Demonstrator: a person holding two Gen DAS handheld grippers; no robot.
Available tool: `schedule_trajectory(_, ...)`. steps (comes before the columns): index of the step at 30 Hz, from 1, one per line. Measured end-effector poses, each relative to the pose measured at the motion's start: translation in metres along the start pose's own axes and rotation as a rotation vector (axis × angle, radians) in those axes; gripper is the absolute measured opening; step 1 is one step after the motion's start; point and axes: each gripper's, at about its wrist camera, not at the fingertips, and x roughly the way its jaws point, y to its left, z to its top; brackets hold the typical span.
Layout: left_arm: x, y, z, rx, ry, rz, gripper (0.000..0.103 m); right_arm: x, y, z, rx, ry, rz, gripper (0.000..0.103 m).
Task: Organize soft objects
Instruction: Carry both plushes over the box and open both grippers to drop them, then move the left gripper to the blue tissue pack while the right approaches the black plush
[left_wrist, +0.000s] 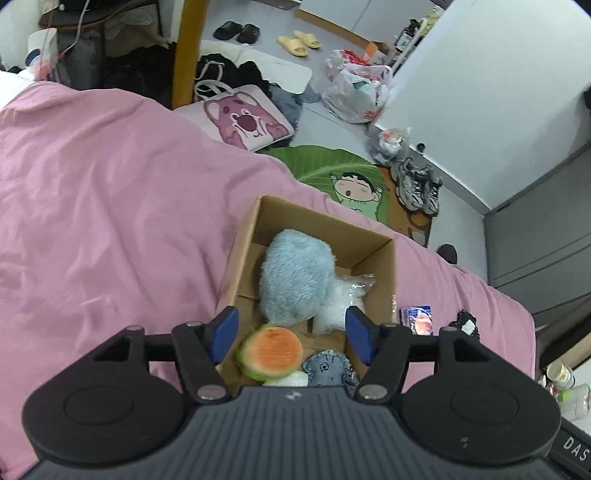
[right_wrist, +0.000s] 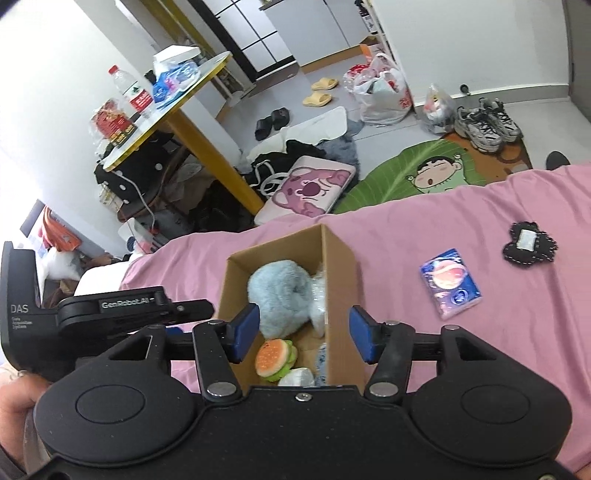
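Left wrist view: left gripper (left_wrist: 291, 334) and right gripper (right_wrist: 303, 334) hover over the cardboard box (left_wrist: 384, 254), jaws parted and empty, soft toys such as the burger plush (left_wrist: 271, 352) gathered inside for tidy storage.

Both views were bright and evenly lit by soft, diffuse light; shadows stayed faint, deepest inside the cardboard box (left_wrist: 373, 254). Strong fisheye bending curved the walls and floor toward the edges, and the corners went black. The plush burger (left_wrist: 271, 352) at lower centre was slightly blurred. No harsh glare appeared.
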Motion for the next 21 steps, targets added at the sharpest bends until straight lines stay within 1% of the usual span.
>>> schedule_trajectory(1, 0.000, 0.000, 0.000, -0.002, -0.001, 0.003, 0.063, -0.001, -0.004, -0.001, 0.007, -0.003, -0.009, 0.059)
schedule_trajectory(3, -0.001, -0.002, 0.000, -0.002, -0.001, 0.011, 0.065, -0.002, -0.009, -0.002, 0.012, -0.008, -0.026, 0.059)
schedule_trajectory(9, -0.001, -0.013, -0.002, 0.022, -0.007, 0.026, 0.068, -0.011, -0.031, -0.003, 0.034, -0.024, -0.044, 0.065)
schedule_trajectory(11, -0.001, -0.019, -0.004, 0.031, -0.012, 0.030, 0.069, -0.014, -0.038, -0.003, 0.036, -0.032, -0.047, 0.070)
schedule_trajectory(15, -0.002, -0.032, -0.006, 0.059, -0.019, 0.031, 0.074, -0.019, -0.049, 0.000, 0.037, -0.048, -0.062, 0.078)
schedule_trajectory(16, -0.001, -0.036, -0.006, 0.067, -0.021, 0.031, 0.075, -0.020, -0.050, 0.001, 0.026, -0.054, -0.076, 0.083)
schedule_trajectory(17, 0.000, -0.040, -0.007, 0.073, -0.018, 0.029, 0.079, -0.020, -0.052, 0.001, 0.013, -0.059, -0.093, 0.089)
schedule_trajectory(18, 0.001, -0.044, -0.008, 0.078, -0.012, 0.023, 0.081, -0.021, -0.053, 0.001, 0.000, -0.065, -0.110, 0.091)
schedule_trajectory(21, 0.004, -0.057, -0.011, 0.095, -0.005, 0.010, 0.083, -0.023, -0.064, 0.002, -0.016, -0.071, -0.128, 0.095)
